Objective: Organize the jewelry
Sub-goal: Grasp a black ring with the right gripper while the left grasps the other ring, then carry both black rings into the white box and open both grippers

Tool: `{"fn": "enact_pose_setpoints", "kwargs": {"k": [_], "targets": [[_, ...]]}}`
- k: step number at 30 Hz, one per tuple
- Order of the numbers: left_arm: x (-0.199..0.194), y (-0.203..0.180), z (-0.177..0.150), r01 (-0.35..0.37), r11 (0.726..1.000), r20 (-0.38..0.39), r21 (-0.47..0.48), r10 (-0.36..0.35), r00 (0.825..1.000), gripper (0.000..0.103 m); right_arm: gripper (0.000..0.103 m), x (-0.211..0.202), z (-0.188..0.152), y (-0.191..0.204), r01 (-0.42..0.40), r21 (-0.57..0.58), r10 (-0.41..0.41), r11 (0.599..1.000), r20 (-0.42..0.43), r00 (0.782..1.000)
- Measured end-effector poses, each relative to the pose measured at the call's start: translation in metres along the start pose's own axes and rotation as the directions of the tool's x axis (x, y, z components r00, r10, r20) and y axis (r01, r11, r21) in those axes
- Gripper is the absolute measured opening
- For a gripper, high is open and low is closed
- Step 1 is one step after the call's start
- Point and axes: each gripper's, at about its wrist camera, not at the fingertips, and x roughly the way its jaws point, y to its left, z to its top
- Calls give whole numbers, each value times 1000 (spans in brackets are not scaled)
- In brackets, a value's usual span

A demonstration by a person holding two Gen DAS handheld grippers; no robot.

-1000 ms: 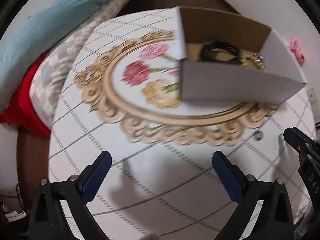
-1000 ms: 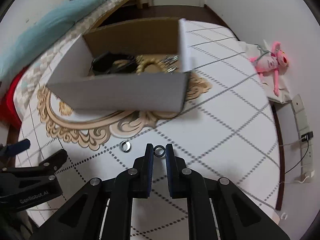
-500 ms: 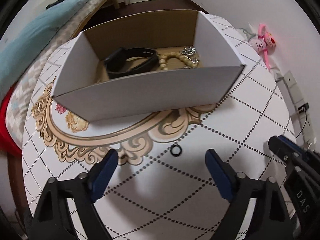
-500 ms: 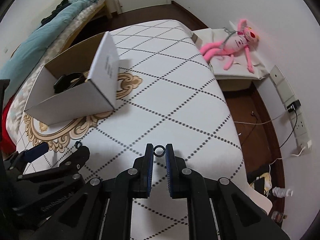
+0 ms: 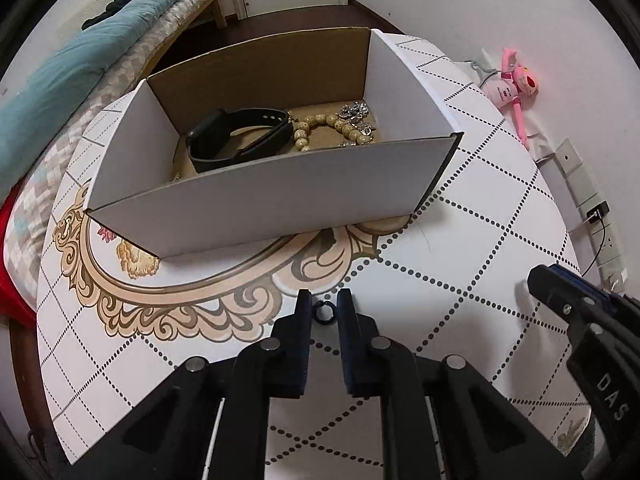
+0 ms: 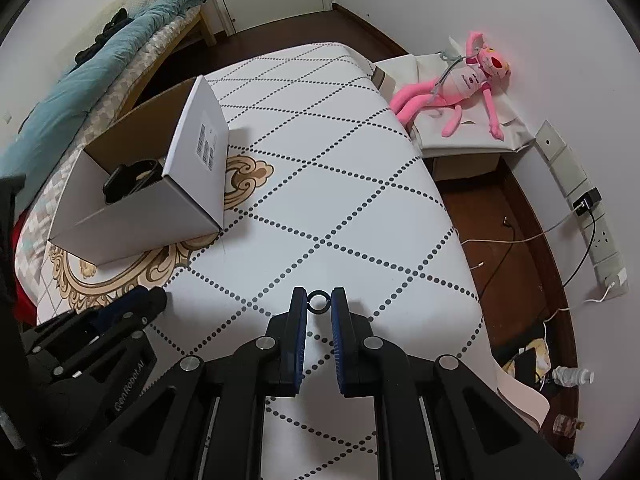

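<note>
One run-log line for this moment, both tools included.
left tool: shut on dark ring | right tool: shut on second ring | box: holds watch, beads

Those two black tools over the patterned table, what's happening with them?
A person is tidying jewelry with a handheld tool in each hand. The left tool has closed on a small dark ring just above the tablecloth, and the right tool pinches another ring. The cardboard box ahead already holds a black watch, a beaded bracelet and silver pieces.
</note>
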Motion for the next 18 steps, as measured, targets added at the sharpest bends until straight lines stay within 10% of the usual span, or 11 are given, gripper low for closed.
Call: {"fn": "enact_pose_setpoints", "kwargs": {"k": [18], "targets": [[-94,50,58,184,979,105,-89,-174,979,10,12,-62,53,36,-184,-32,186,982,98,978]]}}
